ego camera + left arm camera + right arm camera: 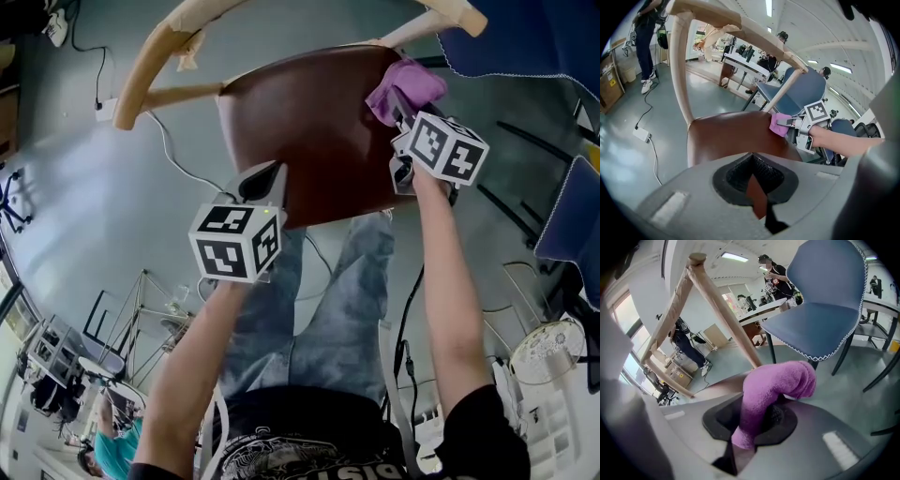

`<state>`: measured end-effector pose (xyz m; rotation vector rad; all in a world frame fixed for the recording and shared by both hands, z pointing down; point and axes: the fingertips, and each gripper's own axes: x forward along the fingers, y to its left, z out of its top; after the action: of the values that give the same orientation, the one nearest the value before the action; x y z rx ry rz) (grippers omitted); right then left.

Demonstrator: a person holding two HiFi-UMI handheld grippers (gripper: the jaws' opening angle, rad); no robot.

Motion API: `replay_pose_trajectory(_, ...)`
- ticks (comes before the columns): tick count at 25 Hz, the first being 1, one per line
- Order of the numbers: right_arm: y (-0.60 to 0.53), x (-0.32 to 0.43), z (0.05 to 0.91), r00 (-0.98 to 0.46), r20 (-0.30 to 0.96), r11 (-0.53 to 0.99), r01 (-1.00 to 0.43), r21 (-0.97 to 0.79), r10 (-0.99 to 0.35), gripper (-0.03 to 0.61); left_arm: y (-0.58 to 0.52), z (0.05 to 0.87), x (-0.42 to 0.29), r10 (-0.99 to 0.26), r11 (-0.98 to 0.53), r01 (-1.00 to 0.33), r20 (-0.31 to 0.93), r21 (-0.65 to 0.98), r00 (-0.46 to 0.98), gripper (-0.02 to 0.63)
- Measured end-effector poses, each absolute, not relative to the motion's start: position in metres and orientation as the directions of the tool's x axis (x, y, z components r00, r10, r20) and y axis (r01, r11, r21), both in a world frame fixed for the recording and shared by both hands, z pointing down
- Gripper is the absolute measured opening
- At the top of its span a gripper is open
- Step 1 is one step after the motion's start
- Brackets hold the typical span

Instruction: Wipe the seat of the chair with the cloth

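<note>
The chair has a dark brown seat (300, 131) (731, 138) and a pale wooden back frame (159, 47). A purple cloth (405, 86) (779, 124) (773, 390) lies bunched on the seat's far right corner, by the back post. My right gripper (403, 108) (787, 123) (750, 427) is shut on it, with the cloth folding out over the jaws. My left gripper (261, 178) (757, 187) hovers at the seat's near left edge. Its jaws are shut, showing only a thin sliver of seat between them, and nothing is visibly held.
A blue chair (525, 37) (825, 310) stands just right of the wooden one. Cables (173, 155) and a power strip (641, 135) lie on the grey floor to the left. My jeans-clad legs (337, 291) stand at the seat's near edge. People and tables fill the background.
</note>
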<state>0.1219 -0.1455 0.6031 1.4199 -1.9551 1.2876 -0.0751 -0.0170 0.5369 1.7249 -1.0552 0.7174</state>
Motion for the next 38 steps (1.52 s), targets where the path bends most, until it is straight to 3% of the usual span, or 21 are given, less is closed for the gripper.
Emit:
replay_pose_trajectory(11,-0.107,0.022,0.558,-0.576,0.660,0.267,-0.814,-0.515,-0.483,0.064,-0.008,0.547,-0.102,-0.353,-0.136,-0.915,0.845,0.379,0.403,0.000)
replay_pose_trajectory(19,-0.042,-0.102,0.552,-0.720,0.619,0.448,-0.688,-0.572,-0.314,0.064,0.018,0.558,-0.153,-0.368,-0.050,-0.937,0.866,0.345,0.338,0.000)
replay_pose_trajectory(26,0.010,-0.180,0.573,-0.742,0.645,0.559,-0.619,-0.552,-0.184,0.064,0.042,0.568,-0.199,-0.387,0.012,-0.949,0.877,0.314,0.285,0.000)
replay_pose_trajectory(31,0.026,-0.198,0.591,-0.709,0.691,0.598,-0.616,-0.512,-0.138,0.064,0.050,0.569,-0.210,-0.405,0.040,-0.945,0.870,0.324,0.281,0.000)
replay_pose_trajectory(38,0.031,-0.162,0.589,-0.681,0.719,0.580,-0.644,-0.499,-0.137,0.064,0.055,0.570,-0.186,-0.443,0.078,-0.928,0.846,0.365,0.295,0.000)
